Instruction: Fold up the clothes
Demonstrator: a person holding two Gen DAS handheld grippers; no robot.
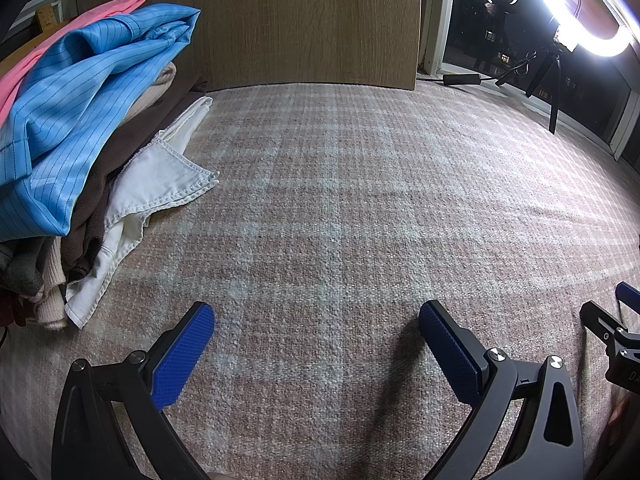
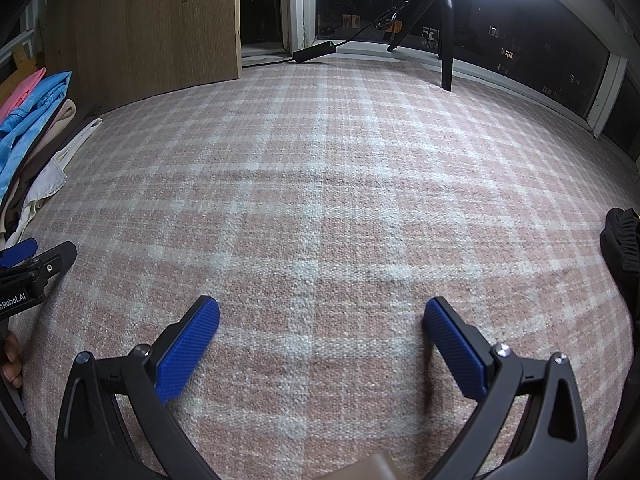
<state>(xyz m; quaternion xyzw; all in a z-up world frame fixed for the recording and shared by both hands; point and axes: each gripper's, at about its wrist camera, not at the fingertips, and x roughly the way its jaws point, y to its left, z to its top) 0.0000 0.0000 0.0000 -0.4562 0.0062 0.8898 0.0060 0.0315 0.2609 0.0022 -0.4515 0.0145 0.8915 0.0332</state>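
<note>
- The left tongs (image 1: 316,314) hang spread wide over the plaid cover (image 1: 340,208), their blue pads (image 1: 182,356) well apart with only bare weave between them; they grasp nothing.
- The right tongs (image 2: 320,312) are likewise released, blue pads (image 2: 454,348) splayed over the same pink-and-white plaid cover (image 2: 340,184), nothing between them.
- The clothes sit in a heap at the far left of the cover. A blue pinstriped garment (image 1: 80,112) lies on top, with a pink garment (image 1: 60,36) behind it.
- Under the blue one are a brown garment (image 1: 108,184) and a beige knit (image 1: 152,92); a white garment (image 1: 160,176) spills out from the bottom onto the cover, its stitched hem toward the left tongs.
- From the right wrist view the same heap (image 2: 36,132) shows at the left edge, well apart from the right tongs.
- A black ruffled cloth (image 2: 622,240) shows at the right edge of that view.
- A wooden panel (image 1: 312,20) stands upright behind the cover.
- A ring light (image 1: 592,12) on a tripod glows beside a dark window (image 2: 520,36).
</note>
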